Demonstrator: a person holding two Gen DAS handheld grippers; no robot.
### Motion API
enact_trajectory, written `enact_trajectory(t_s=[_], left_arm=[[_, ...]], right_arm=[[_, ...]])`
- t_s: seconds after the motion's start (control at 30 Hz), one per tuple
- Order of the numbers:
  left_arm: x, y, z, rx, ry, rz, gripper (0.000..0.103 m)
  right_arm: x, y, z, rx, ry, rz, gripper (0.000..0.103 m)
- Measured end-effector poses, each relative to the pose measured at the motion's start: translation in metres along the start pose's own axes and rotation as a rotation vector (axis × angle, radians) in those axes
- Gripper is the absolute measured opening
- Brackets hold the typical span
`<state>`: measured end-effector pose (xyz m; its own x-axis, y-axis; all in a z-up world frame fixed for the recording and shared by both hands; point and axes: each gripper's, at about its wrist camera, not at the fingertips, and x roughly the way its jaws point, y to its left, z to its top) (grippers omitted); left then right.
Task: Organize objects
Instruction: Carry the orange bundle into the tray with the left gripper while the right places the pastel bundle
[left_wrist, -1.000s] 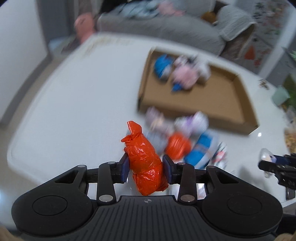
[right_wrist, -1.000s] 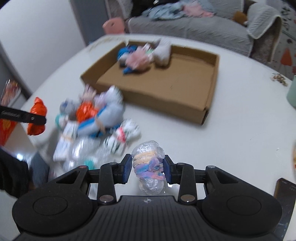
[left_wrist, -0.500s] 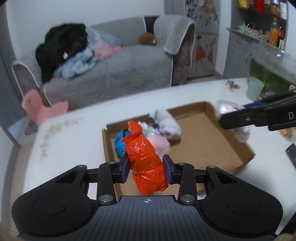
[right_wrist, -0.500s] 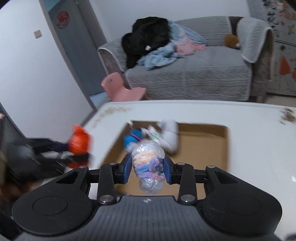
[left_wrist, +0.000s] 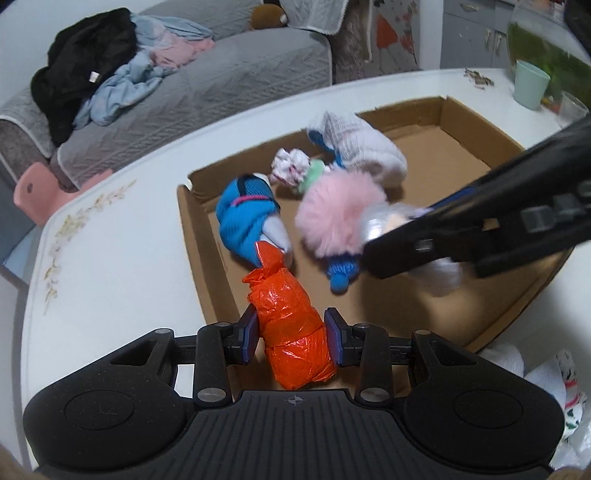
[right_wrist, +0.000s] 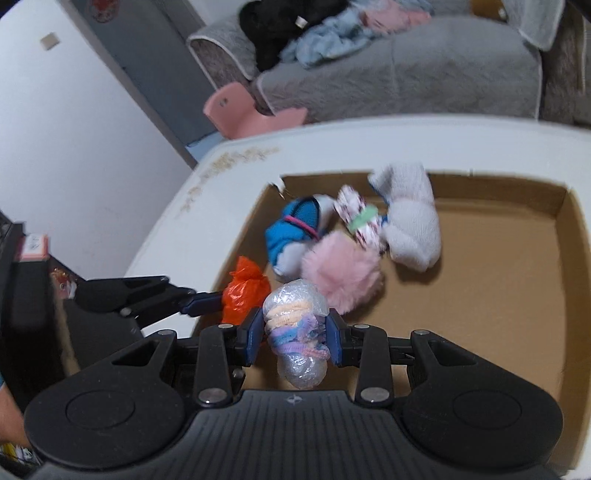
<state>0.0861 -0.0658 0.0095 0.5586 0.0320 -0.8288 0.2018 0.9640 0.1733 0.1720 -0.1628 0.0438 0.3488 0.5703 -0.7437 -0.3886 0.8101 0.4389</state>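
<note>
My left gripper (left_wrist: 291, 332) is shut on an orange plastic bundle (left_wrist: 291, 325) and holds it over the near left part of the cardboard box (left_wrist: 461, 155). The bundle also shows in the right wrist view (right_wrist: 245, 291). My right gripper (right_wrist: 295, 334) is shut on a clear bag of pastel hair ties (right_wrist: 295, 325), above the box (right_wrist: 498, 258) near its left side. In the box lie a blue sock roll (left_wrist: 245, 225), a pink fluffy ball (left_wrist: 340, 218), a white sock roll (left_wrist: 364, 147) and a small patterned bundle (left_wrist: 291, 164).
The box sits on a white table (left_wrist: 110, 240). White and patterned bundles (left_wrist: 546, 373) lie on the table near the box's front right corner. A green cup (left_wrist: 532, 83) stands at the far right. A grey sofa (left_wrist: 207, 74) and a pink chair (right_wrist: 243, 110) are behind the table.
Both grippers have swung from the loose pile on the table to over the box with their bundles still held. They have come lower and closer to the items inside it.
</note>
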Motion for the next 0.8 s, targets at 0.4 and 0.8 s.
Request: enact_trajectory(t_s=[0.4, 0.8], left_arm=[[0.003, -0.002, -0.003, 0.001, 0.023, 0.009, 0.048], [-0.002, -0.009, -0.003, 0.019, 0.002, 0.029, 0.068]], right_arm=[[0.035, 0.011, -0.002, 0.024, 0.05, 0.001, 0.033], [0.029, 0.008, -0.006, 0.023, 0.062, 0.008, 0.037]])
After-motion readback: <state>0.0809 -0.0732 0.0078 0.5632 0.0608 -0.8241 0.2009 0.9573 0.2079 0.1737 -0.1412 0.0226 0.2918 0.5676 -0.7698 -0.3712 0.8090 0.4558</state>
